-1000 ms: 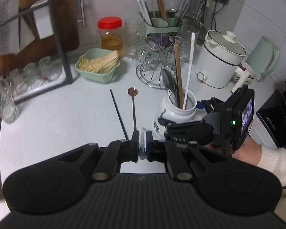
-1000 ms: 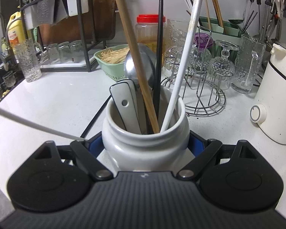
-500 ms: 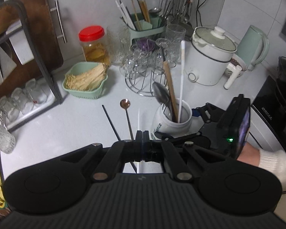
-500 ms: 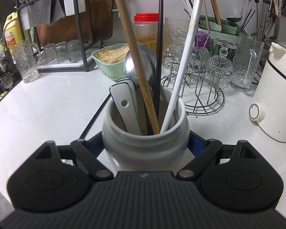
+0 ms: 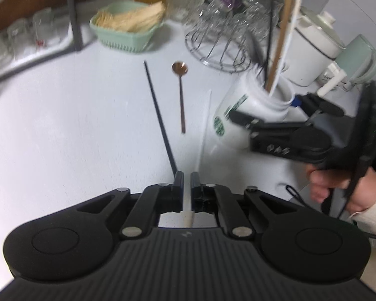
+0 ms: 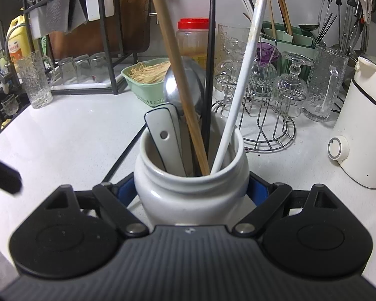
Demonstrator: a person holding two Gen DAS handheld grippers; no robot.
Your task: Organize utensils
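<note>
Easing open the jaws of the left gripper (image 5: pixel 187 175), to a slim gap only, with the loose white chopstick (image 5: pixel 205 123) lying between them and running on ahead past the tips. Seems free of the pads, though blurred.

Pinching the white ceramic jar (image 5: pixel 240 115) across its body with the right gripper (image 6: pixel 191 193), ahead and to the right of the left jaws. Holds a wooden chopstick (image 6: pixel 178 75), a stowed white chopstick (image 6: pixel 243 70), a steel spoon (image 6: pixel 185 85) and a white handle, all leaning out over the rim.

Leaves on the white countertop (image 5: pixel 75 125), besides the stick between the jaws, a black chopstick (image 5: pixel 158 110) ending just left of the left jaw's tip and a copper spoon (image 5: pixel 181 95) ahead, between the two sticks.

Likely slips from here:
- Closing again off-centre, so pinching the round stick near its end and letting it swivel or squirt out.
- Catching the black chopstick along with the white one, given how close beside the left jaw it ends.
- Sweeping the spoon aside while swinging the long stick toward the jar.
- Knocking the leaning utensils on entry, crowding the mouth, or tipping the jar if squeezed too lightly.
- Clipping the wire glass rack (image 5: pixel 218 47) beyond the jar with the far tip.
</note>
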